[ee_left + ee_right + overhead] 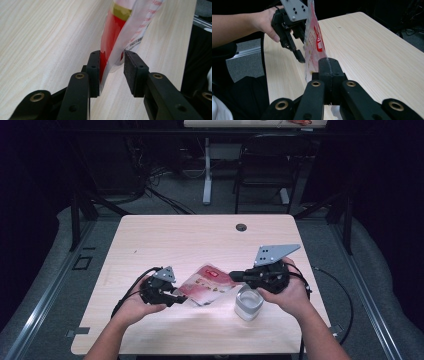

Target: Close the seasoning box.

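left tool (181, 298): black, two flat-padded jaws, brass-ringed pivot holes, small grey three-cornered plate, black looping cable | right tool (234, 276): black, larger grey plate with dark screw holes, black cable | forearms: bare, no sleeves

Glossy plastic packet (207, 284), matt pale wood-grain table (165, 237), matt black claw pads (132, 71)

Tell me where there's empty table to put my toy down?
The far half of the table, between the round hole and the red-and-white packet, is bare. So is the near strip by the front edge, between the two forearms. The middle is crowded: left gripper, right gripper, the packet and a clear cup.
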Demonstrator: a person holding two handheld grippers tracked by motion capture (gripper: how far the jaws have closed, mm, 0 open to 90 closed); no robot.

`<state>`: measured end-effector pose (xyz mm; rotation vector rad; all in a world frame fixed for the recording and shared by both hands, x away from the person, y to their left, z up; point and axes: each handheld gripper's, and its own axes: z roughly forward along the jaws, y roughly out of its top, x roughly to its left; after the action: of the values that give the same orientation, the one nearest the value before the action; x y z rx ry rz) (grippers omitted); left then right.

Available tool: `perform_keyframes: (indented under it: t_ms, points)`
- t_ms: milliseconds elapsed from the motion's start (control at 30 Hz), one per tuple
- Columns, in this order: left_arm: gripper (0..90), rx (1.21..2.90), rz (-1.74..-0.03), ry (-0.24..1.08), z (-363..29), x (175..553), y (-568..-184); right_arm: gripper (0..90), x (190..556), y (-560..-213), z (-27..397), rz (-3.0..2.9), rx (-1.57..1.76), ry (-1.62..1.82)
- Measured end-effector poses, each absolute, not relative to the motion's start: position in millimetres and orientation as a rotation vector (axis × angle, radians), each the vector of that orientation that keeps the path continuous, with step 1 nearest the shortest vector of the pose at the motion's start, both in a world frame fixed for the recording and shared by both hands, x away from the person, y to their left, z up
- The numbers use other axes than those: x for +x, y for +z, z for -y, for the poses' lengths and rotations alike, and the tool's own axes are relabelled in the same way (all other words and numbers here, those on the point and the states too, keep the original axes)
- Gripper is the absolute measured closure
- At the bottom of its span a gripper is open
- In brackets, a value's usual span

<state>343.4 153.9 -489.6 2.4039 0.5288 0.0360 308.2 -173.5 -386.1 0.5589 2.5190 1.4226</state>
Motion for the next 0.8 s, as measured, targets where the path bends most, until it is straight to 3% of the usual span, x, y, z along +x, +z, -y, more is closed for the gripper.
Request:
perform_keyframes:
  t_ms: [800]
  points:
    - [71.7, 2.45, -0.592, 0.058, -134.6, 350.1, -518.1, 90.0, 320.7, -398.9, 168.5, -2.541, 0.632, 1.356]
